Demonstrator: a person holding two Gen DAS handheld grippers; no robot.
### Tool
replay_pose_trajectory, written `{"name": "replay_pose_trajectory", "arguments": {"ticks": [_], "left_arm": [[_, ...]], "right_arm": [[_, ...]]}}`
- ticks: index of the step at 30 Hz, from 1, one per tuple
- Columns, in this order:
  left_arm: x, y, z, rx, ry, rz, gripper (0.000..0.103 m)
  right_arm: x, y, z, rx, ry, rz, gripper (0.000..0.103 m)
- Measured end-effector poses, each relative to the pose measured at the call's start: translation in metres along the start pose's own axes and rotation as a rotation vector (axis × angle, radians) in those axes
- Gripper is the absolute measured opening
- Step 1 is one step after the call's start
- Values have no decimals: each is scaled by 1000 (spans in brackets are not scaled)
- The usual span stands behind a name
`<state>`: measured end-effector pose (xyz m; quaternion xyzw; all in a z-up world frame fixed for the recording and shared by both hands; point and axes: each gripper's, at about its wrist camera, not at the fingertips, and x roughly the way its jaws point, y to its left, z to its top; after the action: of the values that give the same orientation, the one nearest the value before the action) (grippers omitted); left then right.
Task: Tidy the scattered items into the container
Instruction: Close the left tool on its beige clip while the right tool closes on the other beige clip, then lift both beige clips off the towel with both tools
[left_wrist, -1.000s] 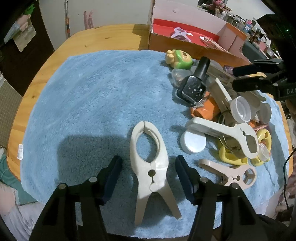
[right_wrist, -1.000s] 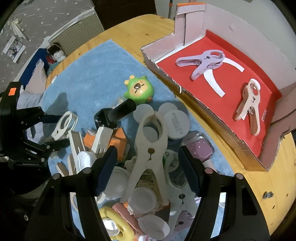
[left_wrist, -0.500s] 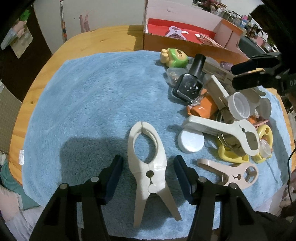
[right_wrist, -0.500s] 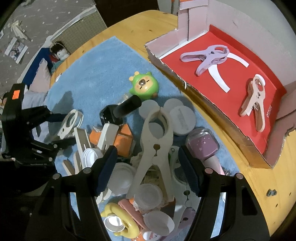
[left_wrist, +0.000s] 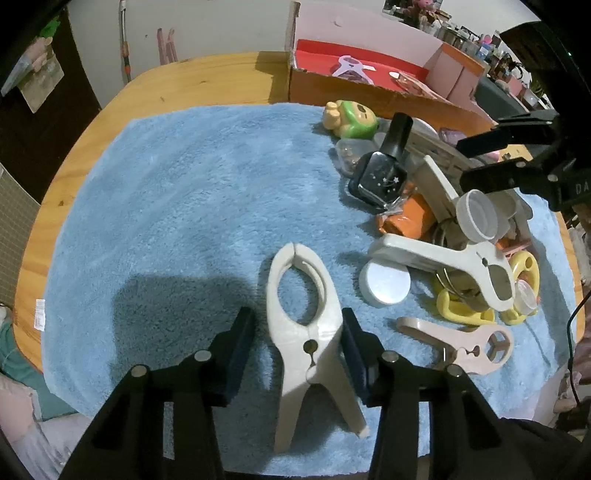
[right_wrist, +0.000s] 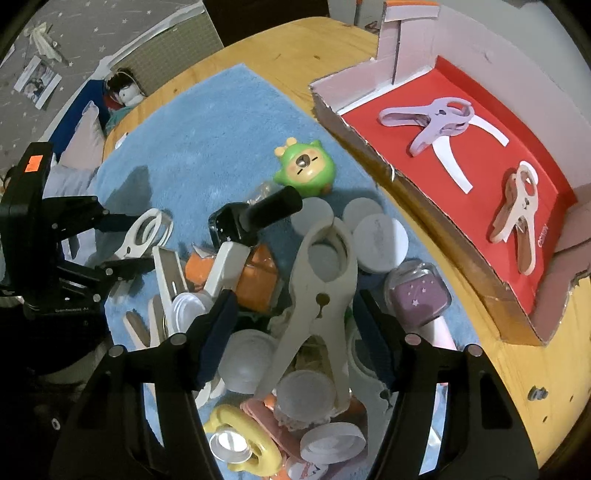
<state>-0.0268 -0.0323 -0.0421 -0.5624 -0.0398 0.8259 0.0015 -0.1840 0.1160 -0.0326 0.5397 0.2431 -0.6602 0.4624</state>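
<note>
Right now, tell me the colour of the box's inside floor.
Red, with a white curved strip on it. The box shows best in the right wrist view.

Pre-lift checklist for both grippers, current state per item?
1. Cream clip centred between the left gripper fingers: ok.
2. Left pads pressing on it: not ok; jaws closing, right pad at the clip's edge, left pad short of it.
3. Beige clip between the right gripper fingers: ok; jaws closing, gaps on both sides.
4. Beige clip free of the pile: not ok; it lies across round lids and other items.
5. Room in the red box: ok; only a lilac clip and a pink clip inside.
6. Grippers apart from each other: ok.
</note>
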Motion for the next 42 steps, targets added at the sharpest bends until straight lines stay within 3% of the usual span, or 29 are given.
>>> {"name": "replay_pose_trajectory", "arguments": {"ticks": [4, 7, 12, 20, 29, 42], "left_arm": [[1, -5, 1, 23, -6, 31, 49], [0, -9, 0, 37, -10, 42, 49], [-2, -7, -3, 31, -13, 32, 47], [-2, -7, -2, 23, -8, 11, 41], [-5, -4, -1, 13, -7, -11, 40], [-17, 1, 5, 13, -36, -19, 40]], "right_arm": [[3, -3, 3, 14, -7, -31, 63], [18, -8, 3, 42, 40, -31, 51], [16, -8, 0, 43, 19, -25, 45], [13, -7, -2, 52, 15, -26, 41], [8, -14, -8, 71, -5, -18, 35], [-3, -14, -7, 68, -33, -29, 35]]}}
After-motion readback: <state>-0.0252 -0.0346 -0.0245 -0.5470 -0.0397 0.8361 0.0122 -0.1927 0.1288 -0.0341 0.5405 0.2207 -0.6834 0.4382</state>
